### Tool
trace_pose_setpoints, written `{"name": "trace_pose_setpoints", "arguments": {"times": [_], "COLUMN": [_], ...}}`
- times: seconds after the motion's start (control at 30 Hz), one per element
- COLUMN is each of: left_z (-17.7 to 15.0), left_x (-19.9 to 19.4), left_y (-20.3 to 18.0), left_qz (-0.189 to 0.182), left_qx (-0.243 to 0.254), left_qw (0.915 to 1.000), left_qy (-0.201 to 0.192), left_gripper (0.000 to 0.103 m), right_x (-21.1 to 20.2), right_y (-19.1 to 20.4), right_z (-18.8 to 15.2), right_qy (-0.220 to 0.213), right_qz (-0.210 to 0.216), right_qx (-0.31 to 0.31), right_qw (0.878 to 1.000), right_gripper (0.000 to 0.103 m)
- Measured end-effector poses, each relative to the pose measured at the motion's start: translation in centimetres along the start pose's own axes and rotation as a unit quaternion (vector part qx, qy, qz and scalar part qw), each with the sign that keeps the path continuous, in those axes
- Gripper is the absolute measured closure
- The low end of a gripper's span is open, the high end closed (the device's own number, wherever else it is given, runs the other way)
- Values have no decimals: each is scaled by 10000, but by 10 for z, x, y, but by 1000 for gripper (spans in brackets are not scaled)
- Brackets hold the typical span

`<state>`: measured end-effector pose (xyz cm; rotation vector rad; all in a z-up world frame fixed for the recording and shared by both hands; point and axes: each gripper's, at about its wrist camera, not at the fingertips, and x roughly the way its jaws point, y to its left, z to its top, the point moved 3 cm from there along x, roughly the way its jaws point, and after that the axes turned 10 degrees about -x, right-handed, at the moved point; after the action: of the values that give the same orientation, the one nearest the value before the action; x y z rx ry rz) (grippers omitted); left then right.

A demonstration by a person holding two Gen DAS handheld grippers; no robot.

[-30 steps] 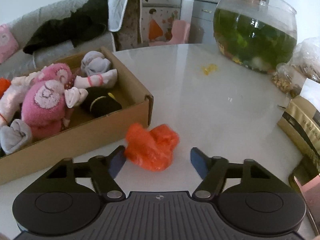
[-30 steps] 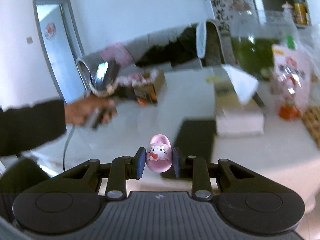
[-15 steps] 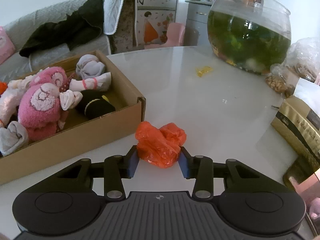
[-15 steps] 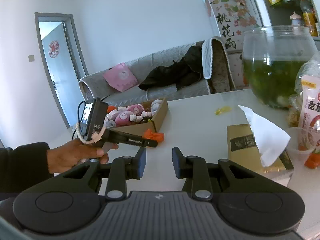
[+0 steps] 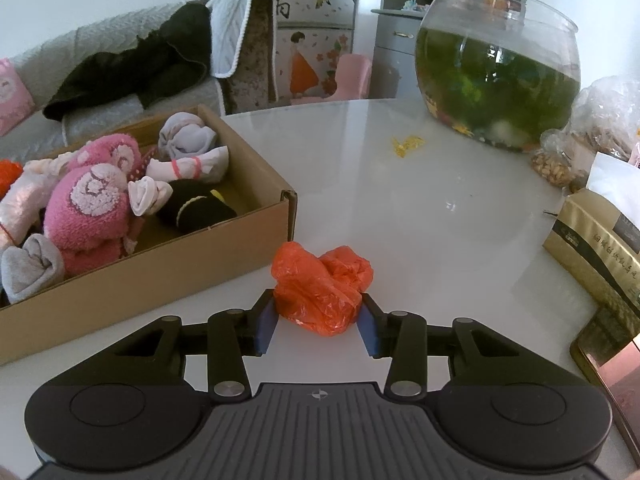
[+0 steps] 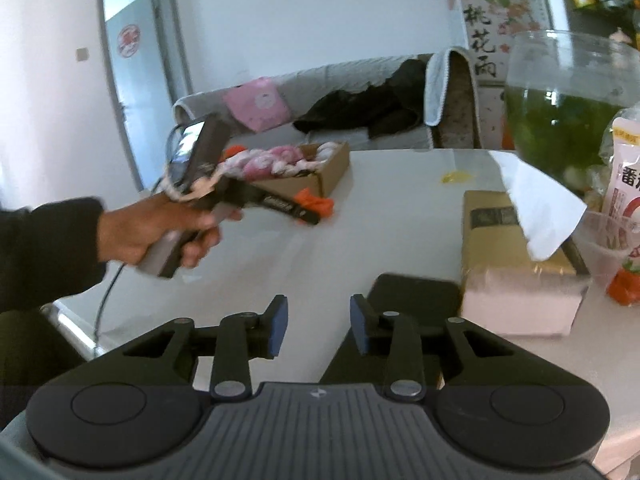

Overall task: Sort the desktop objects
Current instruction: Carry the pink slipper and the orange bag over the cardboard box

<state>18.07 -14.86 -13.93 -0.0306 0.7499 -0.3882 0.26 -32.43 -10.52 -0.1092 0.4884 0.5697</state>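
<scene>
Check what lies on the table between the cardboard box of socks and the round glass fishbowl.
In the left wrist view, bare white tabletop spans most of the stretch from the cardboard box to the glass fishbowl; only a small yellow scrap lies near the bowl.

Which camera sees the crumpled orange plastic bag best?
The left wrist view: the crumpled orange plastic bag sits close and sharp between the left gripper pads. The right wrist view shows the bag only small, far off and partly hidden behind that gripper.
</scene>
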Motion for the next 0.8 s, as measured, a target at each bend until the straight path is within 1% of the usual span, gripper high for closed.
{"name": "trace_pose_setpoints", "arguments": {"times": [0.07,0.17,0.23,0.33,0.43,0.47,0.5,0.53,0.57,0.73,0.77,0.8], "left_z": [-1,-1,-2,-2,-2,-2,-2,-2,-2,-3,-3,-3], "left_x": [-1,-1,-1,-1,-2,-2,-2,-2,-3,-3,-3,-3], "left_y": [-1,0,0,-1,-2,-1,0,1,1,1,1,1], "left_qz": [20,19,28,52,63,57,48,48,46,55,54,57], "left_qx": [34,42,47,89,87,84,63,50,38,51,44,53], "left_qw": [10000,10000,10000,9999,9999,9999,10000,10000,10000,10000,10000,10000], "left_qy": [-3,-9,-17,-33,-4,0,-3,-8,-12,-27,-28,-21], "left_gripper": [53,52,52,51,50,50,50,50,50,50,50,50], "right_x": [-11,-29,-32,-21,-12,-10,-7,-4,-3,8,10,13], "right_y": [11,30,41,45,42,43,44,46,48,53,51,49], "right_z": [-5,-18,-25,-29,-25,-23,-23,-23,-24,-27,-27,-27], "right_qy": [3,89,184,309,366,419,465,551,628,883,931,982], "right_qz": [14,-88,-119,-207,-336,-330,-340,-353,-351,-204,-155,-107], "right_qx": [9,-22,-165,-496,-784,-912,-1090,-1295,-1499,-2120,-2166,-2189], "right_qw": [10000,9999,9996,9981,9957,9944,9924,9894,9861,9730,9717,9707], "right_gripper": [67,60,53,53,54,55,58,58,58,59,61,66]}}
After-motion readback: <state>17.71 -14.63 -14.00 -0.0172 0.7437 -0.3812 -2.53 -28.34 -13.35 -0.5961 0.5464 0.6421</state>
